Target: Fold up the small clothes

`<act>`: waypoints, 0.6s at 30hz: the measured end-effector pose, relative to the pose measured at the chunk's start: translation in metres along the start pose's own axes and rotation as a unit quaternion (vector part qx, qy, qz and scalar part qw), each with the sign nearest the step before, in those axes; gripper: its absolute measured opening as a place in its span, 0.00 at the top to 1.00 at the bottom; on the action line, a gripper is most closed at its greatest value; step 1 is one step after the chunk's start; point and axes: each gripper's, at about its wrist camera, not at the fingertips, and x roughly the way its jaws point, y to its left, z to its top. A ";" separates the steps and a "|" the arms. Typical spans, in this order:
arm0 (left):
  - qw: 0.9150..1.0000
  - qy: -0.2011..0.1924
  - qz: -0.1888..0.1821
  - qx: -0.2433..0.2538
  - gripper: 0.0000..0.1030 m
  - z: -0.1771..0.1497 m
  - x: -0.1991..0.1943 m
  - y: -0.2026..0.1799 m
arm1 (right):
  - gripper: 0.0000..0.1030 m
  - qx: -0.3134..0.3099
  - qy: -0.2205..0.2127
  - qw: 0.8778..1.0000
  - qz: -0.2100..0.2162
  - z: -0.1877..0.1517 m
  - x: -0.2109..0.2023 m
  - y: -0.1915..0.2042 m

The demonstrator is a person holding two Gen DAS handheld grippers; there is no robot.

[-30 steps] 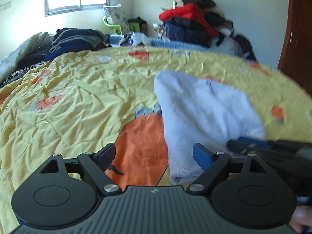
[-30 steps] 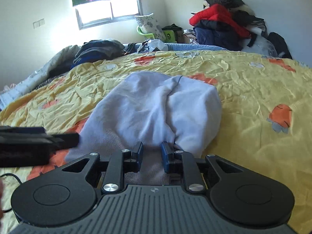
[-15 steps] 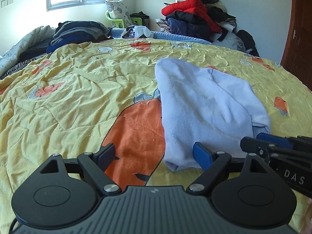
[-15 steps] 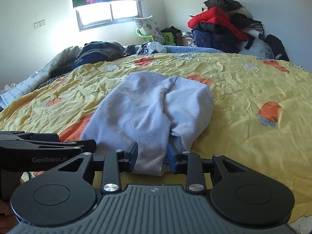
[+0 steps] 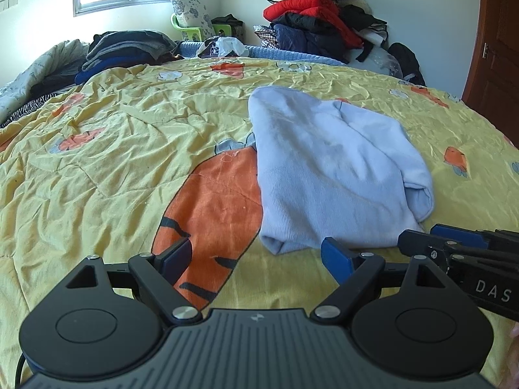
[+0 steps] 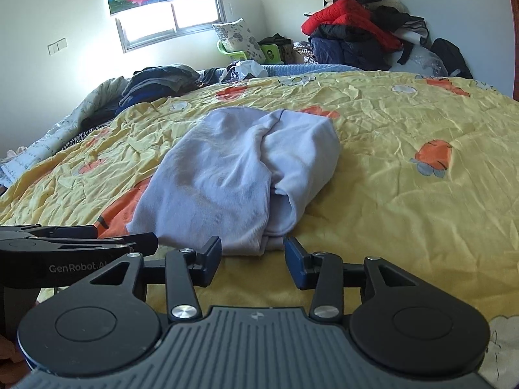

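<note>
A small light blue knit garment [image 5: 327,168] lies folded lengthwise on the yellow carrot-print quilt [image 5: 129,149]. It also shows in the right wrist view [image 6: 240,175]. My left gripper [image 5: 256,256] is open and empty, just short of the garment's near left corner. My right gripper [image 6: 253,256] is open and empty, just short of the garment's near hem. The right gripper shows from the side in the left wrist view [image 5: 454,243], and the left gripper shows in the right wrist view [image 6: 97,240].
A heap of red and dark clothes [image 5: 324,29] is piled at the far right of the bed. Folded dark clothes [image 5: 126,48] sit at the far left. A wooden door [image 5: 496,39] stands at the right. A window [image 6: 172,19] is on the back wall.
My right gripper has opened and let go of the garment's hem, then drawn back. My left gripper has drawn back a little. The garment has settled flat on the quilt.
</note>
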 end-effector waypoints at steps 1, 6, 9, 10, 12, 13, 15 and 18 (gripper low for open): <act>1.000 0.001 0.001 0.001 0.15 -0.001 -0.001 0.000 | 0.48 0.001 0.000 1.000 0.000 -0.001 -0.002 -0.001; 1.000 0.007 0.005 0.002 0.15 -0.008 -0.003 0.001 | 0.40 0.000 0.001 1.000 0.001 -0.007 -0.009 -0.001; 1.000 0.010 0.008 0.003 0.15 -0.012 -0.004 0.003 | 0.37 0.000 0.004 1.000 0.002 -0.012 -0.012 0.001; 1.000 0.010 0.009 0.003 0.15 -0.014 -0.004 0.003 | 0.36 -0.001 0.005 1.000 0.003 -0.013 -0.013 0.001; 1.000 0.010 0.010 0.004 0.15 -0.016 -0.005 0.004 | 0.35 -0.003 0.006 1.000 0.003 -0.015 -0.015 0.003; 1.000 0.011 0.011 0.004 0.15 -0.016 -0.006 0.005 | 0.34 -0.004 0.006 1.000 0.003 -0.016 -0.016 0.004; 1.000 0.010 0.011 0.005 0.15 -0.017 -0.007 0.005 | 0.33 -0.007 0.006 1.000 0.004 -0.017 -0.018 0.005; 1.000 0.009 0.011 0.006 0.15 -0.019 -0.008 0.006 | 0.31 -0.011 0.006 1.000 0.004 -0.019 -0.020 0.007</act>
